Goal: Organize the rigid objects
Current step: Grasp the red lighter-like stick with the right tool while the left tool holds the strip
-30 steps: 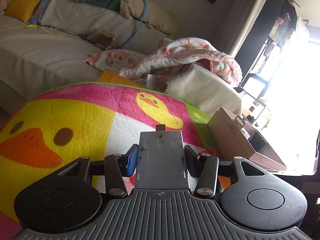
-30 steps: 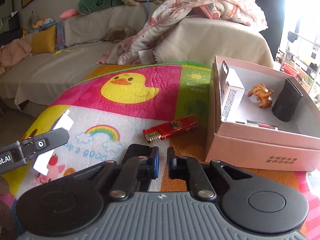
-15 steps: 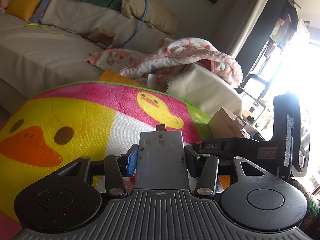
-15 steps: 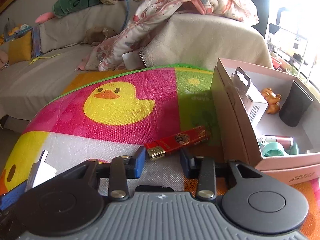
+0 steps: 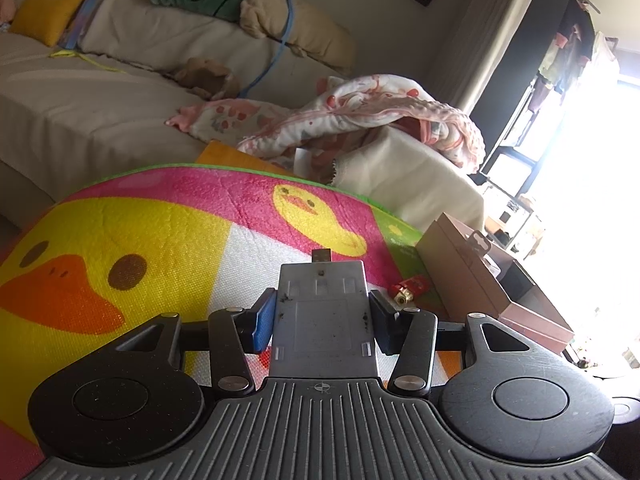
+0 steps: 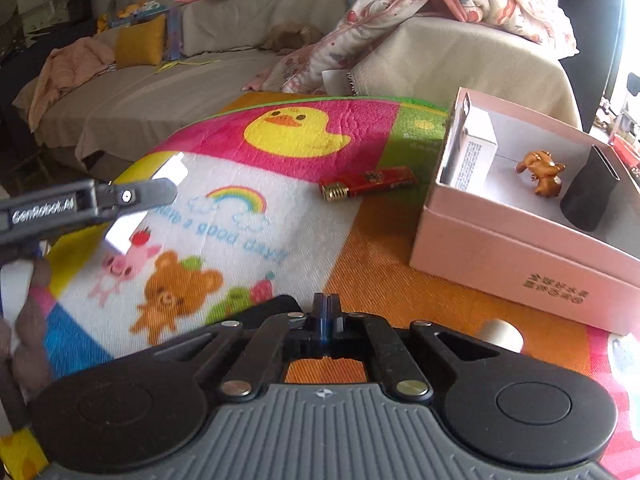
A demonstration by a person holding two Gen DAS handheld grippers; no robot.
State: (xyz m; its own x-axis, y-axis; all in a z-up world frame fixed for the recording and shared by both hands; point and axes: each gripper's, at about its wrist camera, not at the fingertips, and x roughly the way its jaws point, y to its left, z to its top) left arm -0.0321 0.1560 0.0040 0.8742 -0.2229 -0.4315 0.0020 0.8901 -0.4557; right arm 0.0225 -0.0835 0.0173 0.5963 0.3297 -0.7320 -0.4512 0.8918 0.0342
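My left gripper (image 5: 323,316) is shut on a flat grey USB adapter (image 5: 324,320) with its plug pointing forward, held above the duck mat. In the right wrist view the left gripper (image 6: 132,200) shows at the left with the pale adapter (image 6: 140,204) in it. My right gripper (image 6: 327,314) is shut and empty, low over the orange part of the mat. A red lighter (image 6: 368,186) lies on the mat left of the pink box (image 6: 520,256); the lighter (image 5: 410,288) and the box (image 5: 472,280) also show in the left wrist view.
The box holds a white carton (image 6: 474,152), a brown figurine (image 6: 542,170) and a black cup (image 6: 588,196). A small pale cylinder (image 6: 502,334) lies in front of the box. A sofa (image 6: 160,92) and a blanket (image 6: 440,8) lie beyond the mat (image 6: 224,240).
My right gripper has drawn back from the lighter and closed its jaws. It has left the left wrist view. The left gripper still holds the adapter in about the same place.
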